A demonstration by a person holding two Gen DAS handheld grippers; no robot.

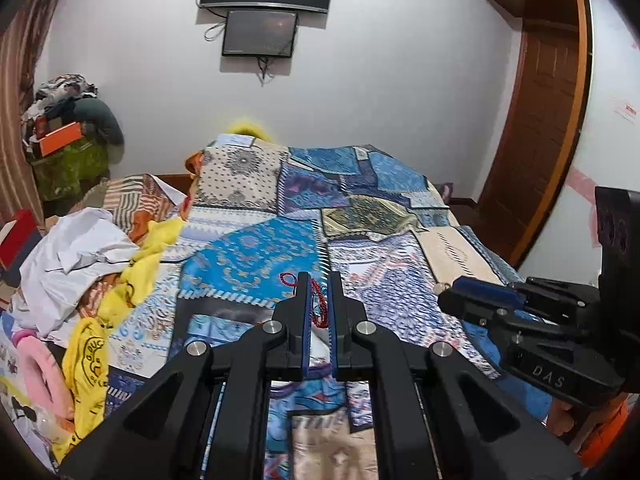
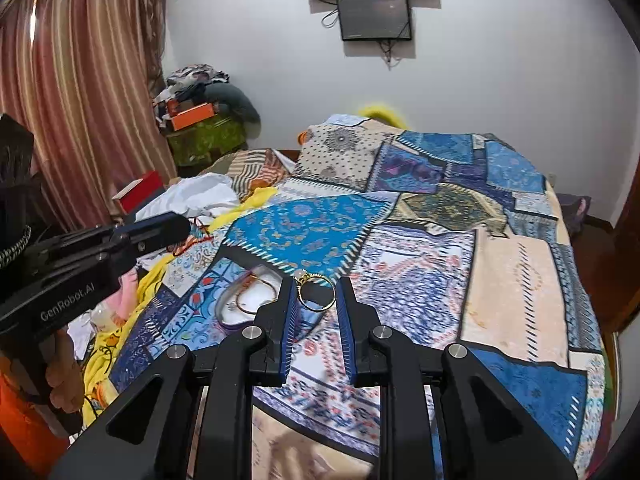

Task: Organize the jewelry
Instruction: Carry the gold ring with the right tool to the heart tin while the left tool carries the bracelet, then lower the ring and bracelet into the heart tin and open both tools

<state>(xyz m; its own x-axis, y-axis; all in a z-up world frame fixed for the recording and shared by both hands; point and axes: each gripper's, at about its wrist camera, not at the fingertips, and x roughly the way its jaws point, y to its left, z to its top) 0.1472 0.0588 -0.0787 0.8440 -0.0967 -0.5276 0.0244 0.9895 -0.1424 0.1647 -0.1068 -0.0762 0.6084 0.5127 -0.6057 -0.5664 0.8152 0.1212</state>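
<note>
A patchwork bedspread [image 2: 500, 288] covers the bed, white wall behind with two dark screens [image 1: 260, 34] stacked at top centre, striped curtain [image 2: 80, 92] at left. Left gripper [image 1: 319, 284] is nearly pressed together, pinching one red bead string [image 1: 319, 308] at frame centre. Right gripper [image 2: 316, 294] sits spread around one gold ring [image 2: 317, 293]; one oval dish [image 2: 248, 300] lies just left.

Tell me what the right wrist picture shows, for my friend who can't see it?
The right hand-held gripper has a thin gold ring with a pale stone between its two partly open fingers, above a blue patchwork bedspread. Just left of it sits a small oval dish holding a thin reddish bracelet, and the left hand-held gripper reaches in from the left edge.
</note>
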